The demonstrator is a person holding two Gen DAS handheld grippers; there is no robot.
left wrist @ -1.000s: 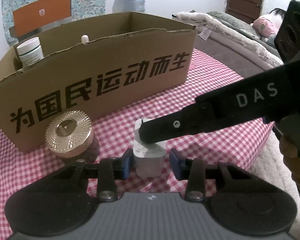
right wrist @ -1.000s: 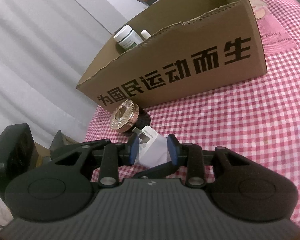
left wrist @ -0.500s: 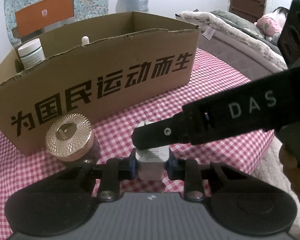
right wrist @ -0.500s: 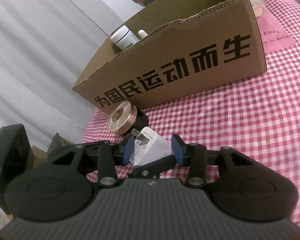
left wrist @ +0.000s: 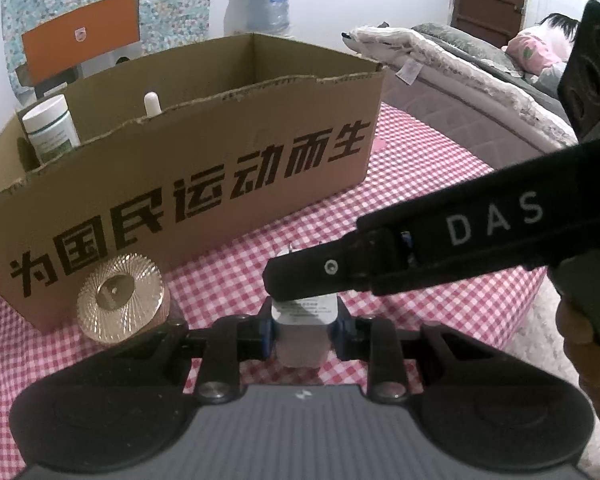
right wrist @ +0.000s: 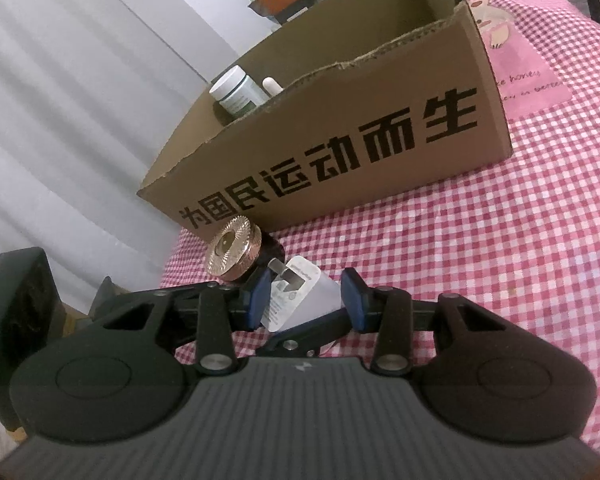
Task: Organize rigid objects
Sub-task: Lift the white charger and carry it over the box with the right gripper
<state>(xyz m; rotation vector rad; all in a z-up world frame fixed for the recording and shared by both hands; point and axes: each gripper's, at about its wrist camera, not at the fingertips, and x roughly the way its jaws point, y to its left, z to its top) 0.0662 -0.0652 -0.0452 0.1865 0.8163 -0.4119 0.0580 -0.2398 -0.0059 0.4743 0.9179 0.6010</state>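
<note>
**Charger pinched in the left fingers, box waiting behind**

Your biggest landmark is the open cardboard box (left wrist: 188, 184) standing on the checked table (left wrist: 440, 208); inside its far-left end sit a white jar (left wrist: 50, 128) and a small white bottle (left wrist: 152, 104). Just in front of the box's left corner lies the gold-lidded jar (left wrist: 120, 296), on its side by the look of it.

The white charger plug (left wrist: 302, 328) is the smallest piece. Your left gripper (left wrist: 302, 330) has its fingers pressed onto the plug's two flat sides, prongs pointing away from you. Your right gripper (right wrist: 306, 300) stands spread around the same plug, its blue pads just clear of it.

The plug looks light, hard and smooth, likely slick on its glossy faces. Keep your hold on the broad flat sides, low on the body and away from the prongs. It should tolerate a firm squeeze without damage.
</note>
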